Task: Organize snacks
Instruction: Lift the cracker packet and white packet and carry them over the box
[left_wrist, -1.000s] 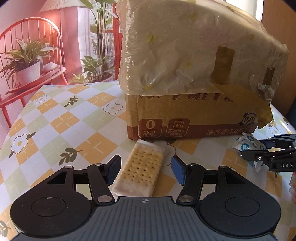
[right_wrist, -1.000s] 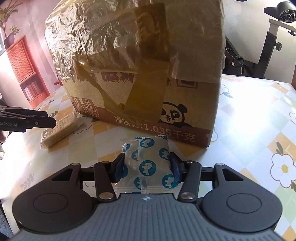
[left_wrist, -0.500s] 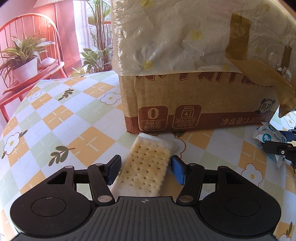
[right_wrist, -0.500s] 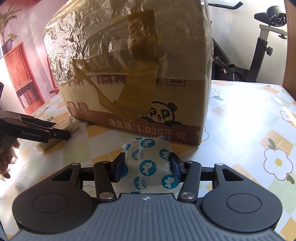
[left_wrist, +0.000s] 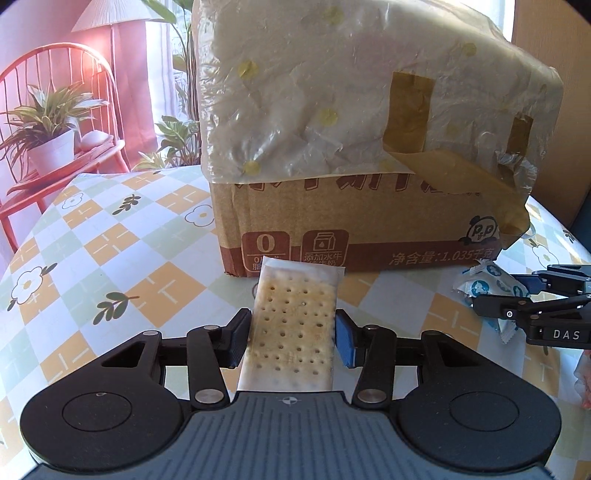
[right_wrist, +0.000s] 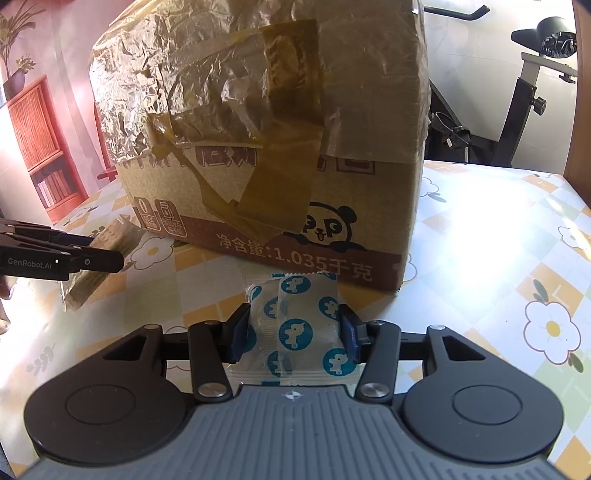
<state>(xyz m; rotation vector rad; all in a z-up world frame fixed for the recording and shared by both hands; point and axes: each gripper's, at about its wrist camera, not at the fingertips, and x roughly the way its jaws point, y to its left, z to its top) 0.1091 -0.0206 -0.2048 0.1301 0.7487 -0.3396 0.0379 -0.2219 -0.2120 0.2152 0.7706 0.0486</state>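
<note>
A clear-wrapped cracker packet (left_wrist: 295, 314) lies lengthwise between my left gripper's (left_wrist: 293, 332) blue pads. The jaws are closing and both pads touch its long edges. In the right wrist view the cracker packet (right_wrist: 99, 258) hangs tilted above the cloth in the left gripper (right_wrist: 105, 251). My right gripper (right_wrist: 293, 332) is shut on a white snack packet with blue round prints (right_wrist: 295, 321), which is also seen from the side as the snack packet (left_wrist: 480, 284) in the right gripper (left_wrist: 506, 299). Both are just in front of a tall cardboard box (left_wrist: 369, 221) wrapped in plastic film and brown tape.
The box (right_wrist: 277, 184) stands on a table with a checked flower cloth (left_wrist: 110, 258) and fills the space ahead. A red chair holding a potted plant (left_wrist: 51, 147) stands beyond the table's left end, and an exercise bike (right_wrist: 535, 92) at the right.
My left gripper's jaws have narrowed onto the cracker packet, whose far end now shows against the box front. The right gripper keeps its hold on the blue-printed packet.
</note>
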